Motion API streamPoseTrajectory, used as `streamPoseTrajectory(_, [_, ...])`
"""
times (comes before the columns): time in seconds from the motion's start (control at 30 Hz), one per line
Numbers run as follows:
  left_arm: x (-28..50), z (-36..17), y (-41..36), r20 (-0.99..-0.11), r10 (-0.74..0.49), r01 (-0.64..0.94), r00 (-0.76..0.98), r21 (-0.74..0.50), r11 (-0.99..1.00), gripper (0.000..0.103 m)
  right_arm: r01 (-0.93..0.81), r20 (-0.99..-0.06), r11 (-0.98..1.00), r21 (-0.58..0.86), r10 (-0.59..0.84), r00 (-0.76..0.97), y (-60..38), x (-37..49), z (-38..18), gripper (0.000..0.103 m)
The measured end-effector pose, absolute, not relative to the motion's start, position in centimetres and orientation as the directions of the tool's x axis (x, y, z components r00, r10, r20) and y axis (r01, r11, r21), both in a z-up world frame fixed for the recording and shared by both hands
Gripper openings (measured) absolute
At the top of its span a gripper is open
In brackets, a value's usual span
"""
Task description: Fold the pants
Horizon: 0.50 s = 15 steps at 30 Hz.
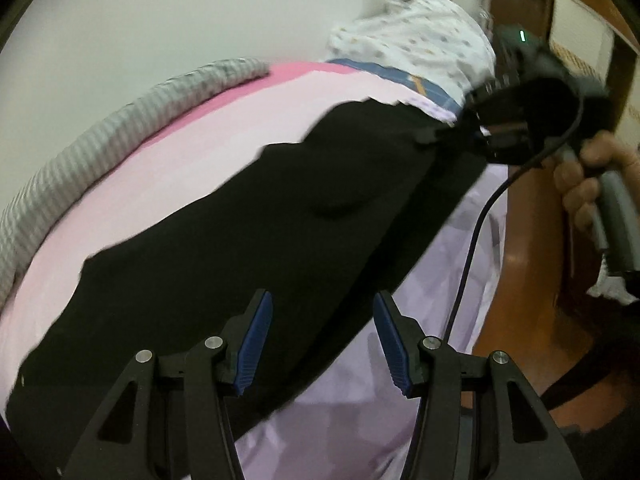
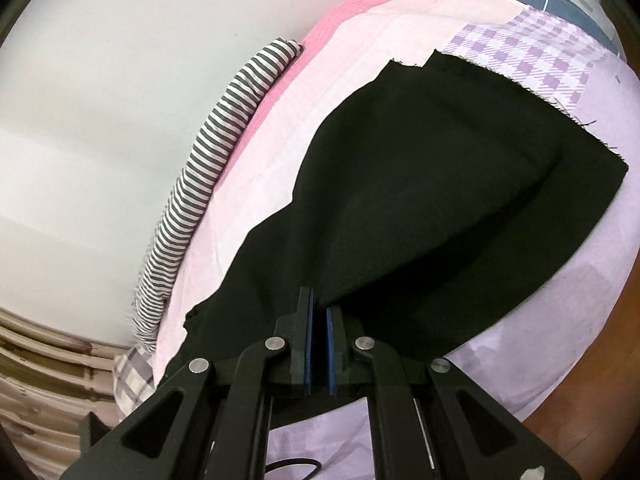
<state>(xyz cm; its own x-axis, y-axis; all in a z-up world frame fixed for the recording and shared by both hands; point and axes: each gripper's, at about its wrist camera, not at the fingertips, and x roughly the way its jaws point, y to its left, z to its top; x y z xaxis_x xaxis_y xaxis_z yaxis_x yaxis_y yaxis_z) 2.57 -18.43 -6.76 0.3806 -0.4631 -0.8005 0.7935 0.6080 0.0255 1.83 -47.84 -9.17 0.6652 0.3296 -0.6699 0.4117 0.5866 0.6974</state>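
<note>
The left gripper [image 1: 324, 344] points steeply down, its blue pads [image 1: 254, 344] standing apart with nothing pinched between them; ahead and to its right, a hand [image 1: 588, 184] grips the handle of the right gripper [image 2: 319, 344], whose jaws are pressed together on black cloth [image 2: 420, 184].

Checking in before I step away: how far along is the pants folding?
Done: the black pants lie spread on the pink sheet. In hand: the right tongs are shut on one edge; the left tongs hang open above the cloth, gripping nothing. Left: no neat fold shows yet.
</note>
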Motion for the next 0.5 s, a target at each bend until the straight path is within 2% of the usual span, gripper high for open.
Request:
streamPoseTrajectory(0.2, [2.7, -8.4, -22.0, -0.813, -0.432, 0.793, 0.389, 0.057, 0.606, 0.054, 0.400, -0.648, 0.564, 0.723, 0.352, 0.675, -47.9, 1.8, -9.2, 0.005])
streamPoseTrajectory(0.23, [2.8, -8.6, -22.4, -0.813, -0.432, 0.794, 0.389, 0.058, 0.605, 0.049, 0.398, -0.647, 0.562, 0.725, 0.356, 0.675, -48.0, 1.8, -9.3, 0.005])
streamPoseTrajectory(0.27, [3.0, -9.0, -23.1, -0.817, -0.434, 0.796, 0.380, 0.050, 0.603, 0.027, 0.396, -0.645, 0.561, 0.727, 0.359, 0.675, -48.0, 1.8, -9.3, 0.005])
streamPoseTrajectory(0.3, [3.2, -9.2, -23.3, -0.826, -0.430, 0.801, 0.364, 0.041, 0.598, 0.014, 0.394, -0.642, 0.558, 0.730, 0.362, 0.676, -48.0, 1.7, -9.4, 0.006])
streamPoseTrajectory(0.37, [3.6, -9.6, -23.7, -0.833, -0.413, 0.790, 0.367, 0.045, 0.611, 0.007, 0.388, -0.624, 0.532, 0.752, 0.386, 0.680, -48.3, 1.7, -9.9, 0.010])
streamPoseTrajectory(0.5, [3.7, -9.1, -23.2, -0.823, -0.436, 0.785, 0.364, 0.019, 0.620, 0.006, 0.390, -0.600, 0.492, 0.779, 0.403, 0.691, -49.2, 1.7, -10.8, 0.010])
